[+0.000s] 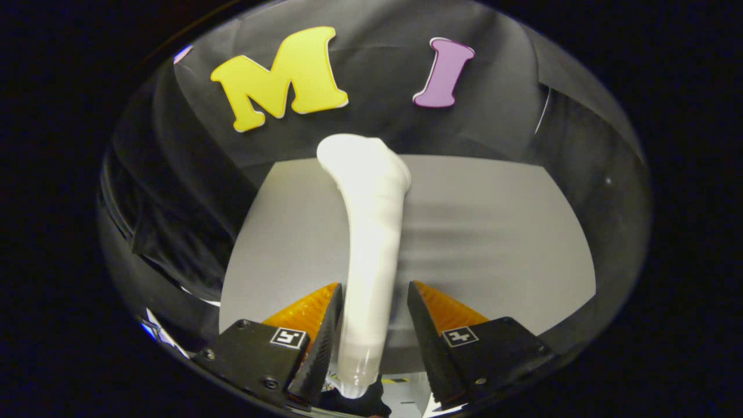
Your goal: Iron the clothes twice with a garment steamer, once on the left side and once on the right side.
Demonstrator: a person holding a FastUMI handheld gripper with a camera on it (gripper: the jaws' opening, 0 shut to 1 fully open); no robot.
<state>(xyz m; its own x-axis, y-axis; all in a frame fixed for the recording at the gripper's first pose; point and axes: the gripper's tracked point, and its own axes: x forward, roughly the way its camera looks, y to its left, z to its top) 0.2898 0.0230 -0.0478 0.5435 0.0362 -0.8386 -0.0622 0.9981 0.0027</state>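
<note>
A white garment steamer (371, 232) runs forward from between my fingers, its wide head (365, 159) at the far end over the back edge of the grey garment (493, 232). The garment lies flat and spreads out to both sides of the steamer, with faint creases to its right. My gripper (374, 290) straddles the steamer's handle. The left finger (322, 325) lies against the handle, while a narrow gap shows between the handle and the right finger (426, 325). The handle's near end sits low between the fingers, close to the camera.
Black cloth walls (191, 203) stand behind and on both sides of the garment. Dark folds of cloth bunch up at the garment's left edge.
</note>
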